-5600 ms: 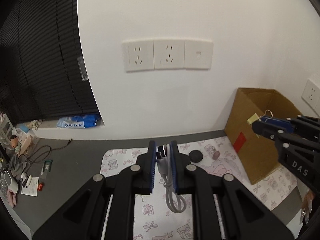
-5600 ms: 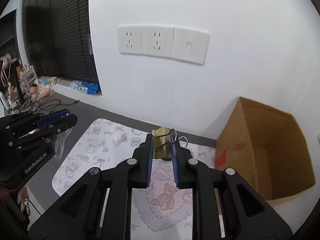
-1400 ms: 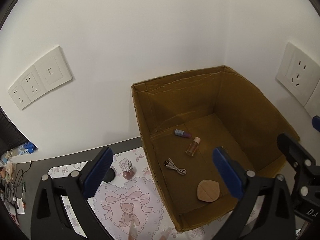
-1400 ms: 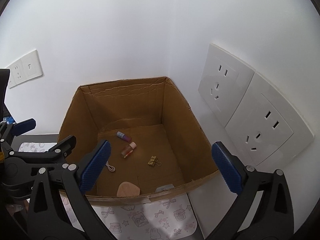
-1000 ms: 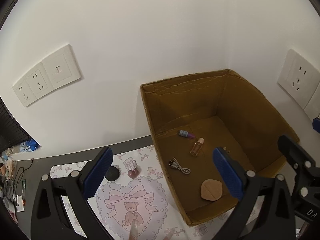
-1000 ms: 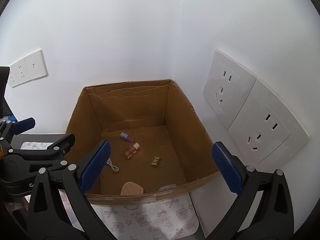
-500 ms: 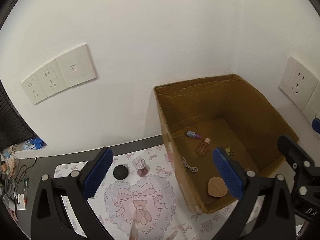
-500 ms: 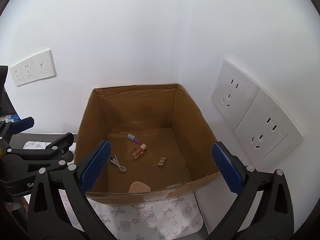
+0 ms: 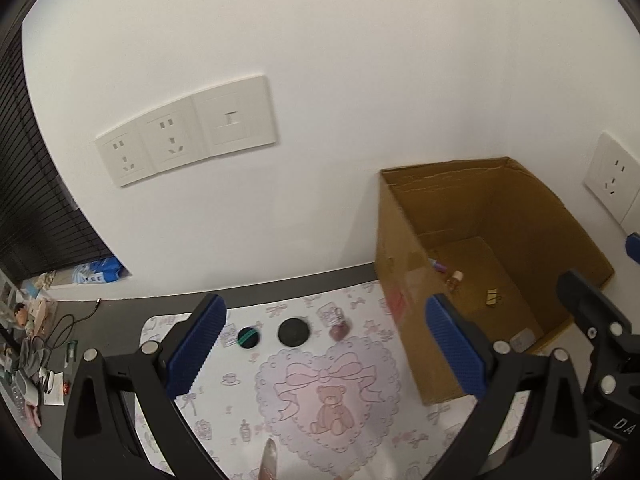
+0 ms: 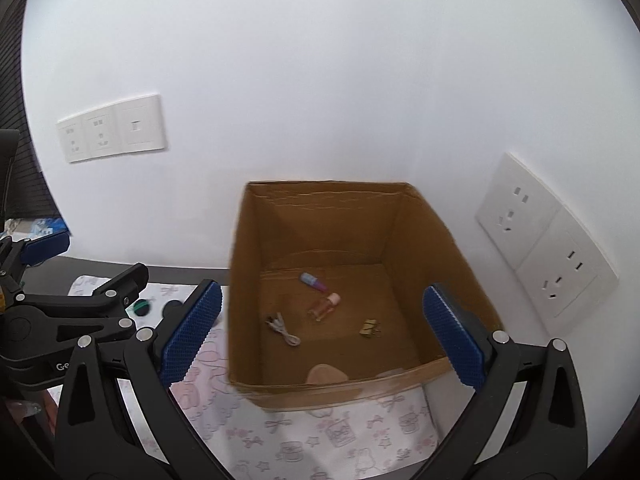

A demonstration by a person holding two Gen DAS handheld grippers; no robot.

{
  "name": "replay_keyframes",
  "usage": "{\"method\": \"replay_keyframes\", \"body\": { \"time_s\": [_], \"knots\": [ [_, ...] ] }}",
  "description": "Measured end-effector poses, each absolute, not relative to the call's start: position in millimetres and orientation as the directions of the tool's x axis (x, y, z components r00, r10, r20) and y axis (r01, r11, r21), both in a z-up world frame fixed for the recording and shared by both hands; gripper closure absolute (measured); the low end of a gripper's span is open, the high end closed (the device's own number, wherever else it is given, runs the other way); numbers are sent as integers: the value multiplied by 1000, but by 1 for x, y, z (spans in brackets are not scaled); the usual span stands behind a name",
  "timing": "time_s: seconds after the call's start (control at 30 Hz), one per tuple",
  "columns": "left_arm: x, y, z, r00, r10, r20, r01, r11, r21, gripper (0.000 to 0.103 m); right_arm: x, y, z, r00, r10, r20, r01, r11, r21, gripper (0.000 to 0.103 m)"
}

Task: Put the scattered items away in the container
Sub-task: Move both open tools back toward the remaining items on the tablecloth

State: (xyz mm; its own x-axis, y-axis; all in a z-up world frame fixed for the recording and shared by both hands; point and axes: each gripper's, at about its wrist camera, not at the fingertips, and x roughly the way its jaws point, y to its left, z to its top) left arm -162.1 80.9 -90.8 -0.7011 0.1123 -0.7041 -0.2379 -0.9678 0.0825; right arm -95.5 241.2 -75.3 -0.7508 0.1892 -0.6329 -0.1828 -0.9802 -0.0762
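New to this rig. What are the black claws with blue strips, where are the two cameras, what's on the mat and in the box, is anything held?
No robot: a person carries two hand-held grippers, each with a fisheye camera looking forward along its two fingers.

The left wrist view shows the left gripper, jaws wide open and empty, over a patterned mat. On the mat lie a black disc, a black and green disc and a small dark red bottle.

The right wrist view shows the right gripper, also open and empty, facing an open cardboard box. Inside the box lie a white cable, a gold binder clip, two small bottles and a tan pad.
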Motion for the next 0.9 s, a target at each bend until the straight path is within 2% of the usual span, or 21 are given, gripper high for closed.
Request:
{"method": "replay_keyframes", "body": {
  "time_s": [0.9],
  "knots": [
    [-175,-64,-101,-702,1,-712,-68,-996,65,3,-135,105,-82,-753,85,-653,-21,-994,-105,1]
  ]
}}
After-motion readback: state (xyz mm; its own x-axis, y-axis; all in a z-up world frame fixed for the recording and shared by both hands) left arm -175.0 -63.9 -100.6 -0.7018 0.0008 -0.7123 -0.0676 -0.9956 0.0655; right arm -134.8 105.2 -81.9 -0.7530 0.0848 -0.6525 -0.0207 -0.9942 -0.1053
